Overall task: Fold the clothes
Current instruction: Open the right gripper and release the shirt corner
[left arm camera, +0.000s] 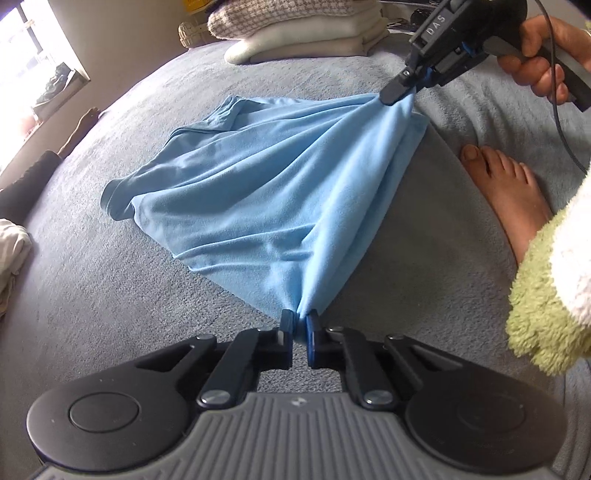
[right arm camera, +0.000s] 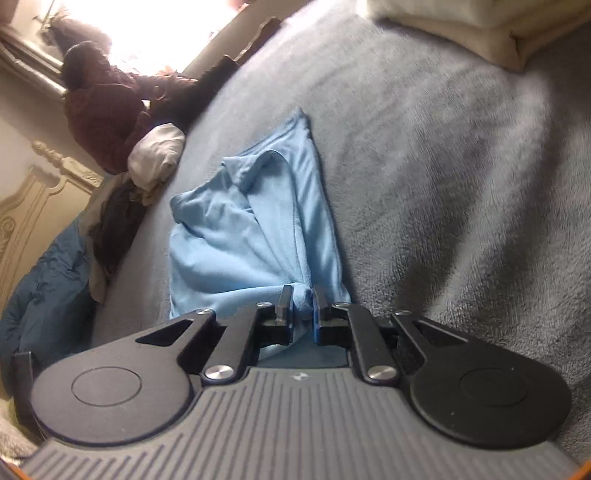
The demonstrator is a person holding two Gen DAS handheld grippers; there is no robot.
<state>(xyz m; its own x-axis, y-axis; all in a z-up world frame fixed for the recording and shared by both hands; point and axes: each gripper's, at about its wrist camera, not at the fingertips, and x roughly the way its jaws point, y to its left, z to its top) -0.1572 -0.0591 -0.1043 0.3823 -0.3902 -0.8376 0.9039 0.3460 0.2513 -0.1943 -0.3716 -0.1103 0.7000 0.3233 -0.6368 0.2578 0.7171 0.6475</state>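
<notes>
Pinching bunched hem of light-blue shirt (left arm camera: pixel 266 177), left tongs (left arm camera: pixel 298 325) clenched, right tongs (right arm camera: pixel 303 308) clenched likewise, grey blanket (left arm camera: pixel 110 314) beneath

A bed covered by a grey fleece blanket (left arm camera: pixel 110 295) fills both views and carries everything. In the left wrist view, a crumpled light-blue cotton garment (left arm camera: pixel 258 192) lies at the centre, a stack of folded cream and houndstooth-patterned knitwear (left arm camera: pixel 303 33) rests toward 12 o'clock, and a bare foot (left arm camera: pixel 509 192) presses the blanket at 3 o'clock. In the right wrist view, a bundle of white cloth (right arm camera: pixel 157 153) sits at the bed's edge toward 10 o'clock.
</notes>
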